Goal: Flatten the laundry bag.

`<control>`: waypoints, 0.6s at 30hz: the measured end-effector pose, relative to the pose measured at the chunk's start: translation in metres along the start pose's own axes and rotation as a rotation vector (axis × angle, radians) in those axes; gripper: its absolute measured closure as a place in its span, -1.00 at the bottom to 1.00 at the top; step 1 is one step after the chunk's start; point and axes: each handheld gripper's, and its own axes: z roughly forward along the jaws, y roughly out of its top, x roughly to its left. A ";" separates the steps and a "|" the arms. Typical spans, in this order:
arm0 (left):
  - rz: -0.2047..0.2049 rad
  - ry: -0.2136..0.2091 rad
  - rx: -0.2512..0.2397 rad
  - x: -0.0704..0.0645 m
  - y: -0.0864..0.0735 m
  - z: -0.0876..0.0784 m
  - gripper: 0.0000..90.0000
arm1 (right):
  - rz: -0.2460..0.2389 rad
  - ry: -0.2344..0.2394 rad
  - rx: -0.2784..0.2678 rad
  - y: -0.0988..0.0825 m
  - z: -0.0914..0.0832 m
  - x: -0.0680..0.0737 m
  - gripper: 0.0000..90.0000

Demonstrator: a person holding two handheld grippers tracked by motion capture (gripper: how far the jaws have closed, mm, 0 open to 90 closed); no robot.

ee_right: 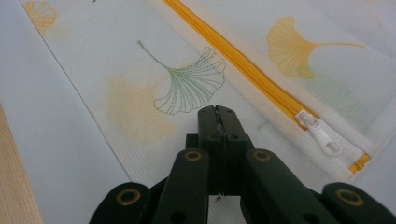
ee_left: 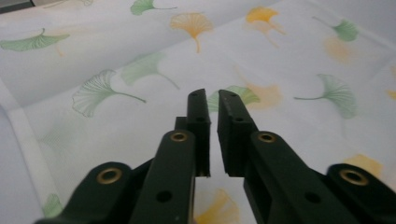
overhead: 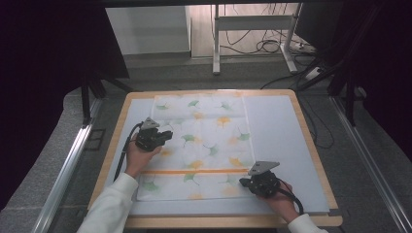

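Note:
A white fabric pouch point(overhead: 214, 131) printed with green and orange ginkgo leaves lies flat on a pale mat point(overhead: 277, 131). An orange zipper point(overhead: 194, 172) crosses it near the front; the white zipper pull point(ee_right: 322, 136) sits at the zipper's end by the pouch's edge. My left gripper point(overhead: 167, 134) hovers over the pouch's left part. Its jaws stand a narrow gap apart with nothing between them, above the leaf print point(ee_left: 211, 95). My right gripper point(overhead: 244, 183) rests at the pouch's front right corner, jaws shut point(ee_right: 216, 109), tips low over the fabric just in front of the zipper point(ee_right: 243, 65).
The mat covers a wooden table point(overhead: 313, 145) whose edges show left, right and front. Bare mat lies to the right of the pouch. Beyond the table are a floor, a desk frame point(overhead: 216, 43) and loose cables point(overhead: 272, 46).

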 end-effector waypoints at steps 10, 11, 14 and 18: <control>0.031 -0.006 -0.012 -0.026 -0.008 -0.025 0.00 | 0.018 0.004 -0.005 -0.001 0.000 -0.001 0.99; 0.038 -0.009 -0.010 -0.028 -0.009 -0.026 -0.06 | 0.020 0.001 -0.006 -0.001 0.000 -0.001 0.99; 0.057 -0.023 -0.008 -0.039 -0.010 -0.028 -0.18 | 0.017 -0.009 -0.003 0.000 0.000 0.001 0.99; 0.070 -0.031 -0.002 -0.049 -0.012 -0.030 -0.24 | 0.020 -0.015 -0.003 -0.001 -0.002 0.001 0.99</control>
